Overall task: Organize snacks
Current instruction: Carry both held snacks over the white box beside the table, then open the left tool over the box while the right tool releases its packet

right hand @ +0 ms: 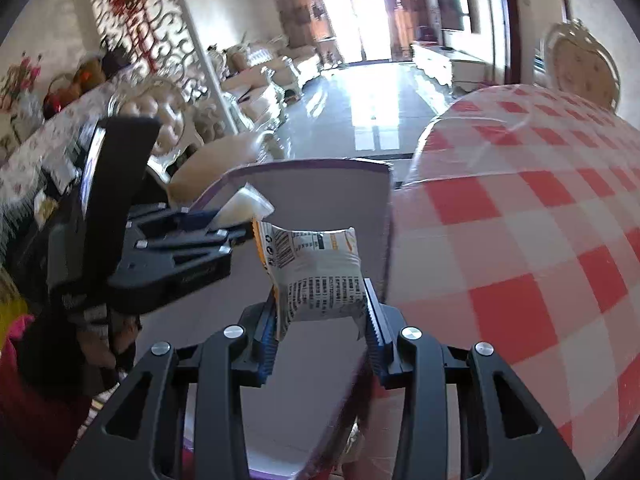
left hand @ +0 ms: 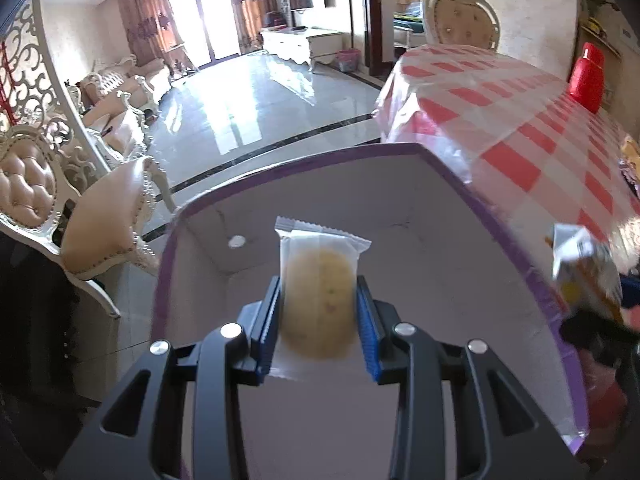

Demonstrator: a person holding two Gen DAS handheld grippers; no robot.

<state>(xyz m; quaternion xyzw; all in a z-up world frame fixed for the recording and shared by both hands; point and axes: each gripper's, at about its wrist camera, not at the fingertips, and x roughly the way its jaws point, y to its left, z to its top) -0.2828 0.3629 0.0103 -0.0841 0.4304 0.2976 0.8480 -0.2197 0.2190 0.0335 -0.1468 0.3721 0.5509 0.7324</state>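
Left wrist view: the left gripper has its jaws clamped on a wrapped pastry, held by its 2 long sides above the open purple-rimmed box. The box interior below looks bare. At the far right edge, the snack packet carried by the other gripper shows blurred, over the box's right rim. Risk: the wrapper is slick film and only its lower half sits between the pads; a quick tilt could let it slide out and land outside the box.

Right wrist view: the right gripper has its jaws clamped on the white printed packet, crumpled at the grip, hovering by the box's right wall beside the red-checked tablecloth. The left gripper sits close on the left with the pastry. Risk: both tools converge on 1 box, so they could knock together, or the packet could catch the rim and fall on the table.

Only this view shows how near the 2 grippers stand; only the left view shows the box floor.
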